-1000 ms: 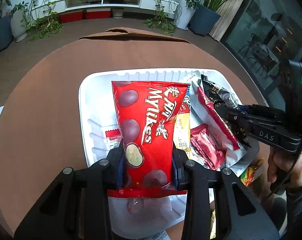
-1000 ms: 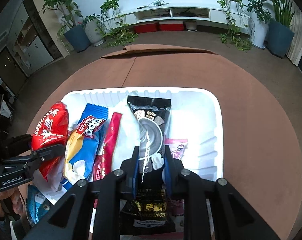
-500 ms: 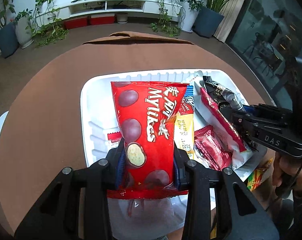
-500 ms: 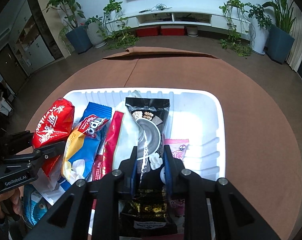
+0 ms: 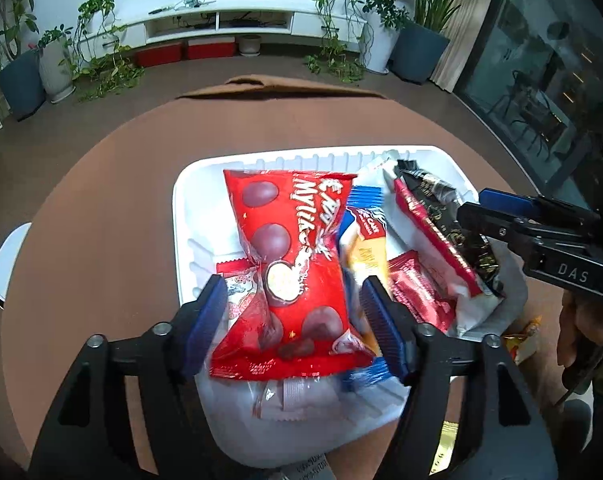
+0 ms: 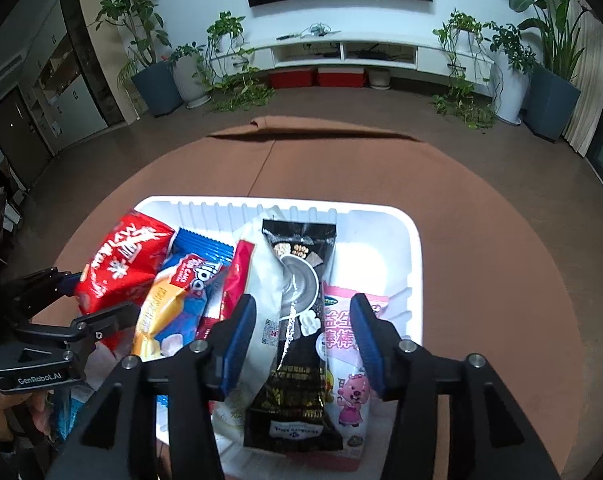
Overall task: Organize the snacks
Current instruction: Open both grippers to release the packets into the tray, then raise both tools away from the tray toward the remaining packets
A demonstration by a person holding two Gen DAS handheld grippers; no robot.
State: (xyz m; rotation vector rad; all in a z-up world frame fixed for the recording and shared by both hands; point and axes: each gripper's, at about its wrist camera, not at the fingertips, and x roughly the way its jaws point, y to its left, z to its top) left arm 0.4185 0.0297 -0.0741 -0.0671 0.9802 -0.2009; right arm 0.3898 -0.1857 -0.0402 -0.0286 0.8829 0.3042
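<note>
Both tongs stand spread wide and grip nothing. The left tongs (image 5: 293, 304) straddle the red bag (image 5: 289, 264), which lies loose at the left of the white tray (image 5: 181, 216) on the brown worktop (image 5: 101, 200); the right tongs (image 6: 303, 330) straddle the black packet (image 6: 297, 320), lying lengthwise down the tray's middle over a pink packet (image 6: 347, 368). Between them sit a blue-and-yellow pack (image 6: 181, 292) and a thin red one (image 6: 233, 280). The likely trouble is the pile itself: the near ends of the bags overhang the tray's near edge, so a finger catching on withdrawal could drag a slippery wrapper out onto the worktop, or tip the light tray.
</note>
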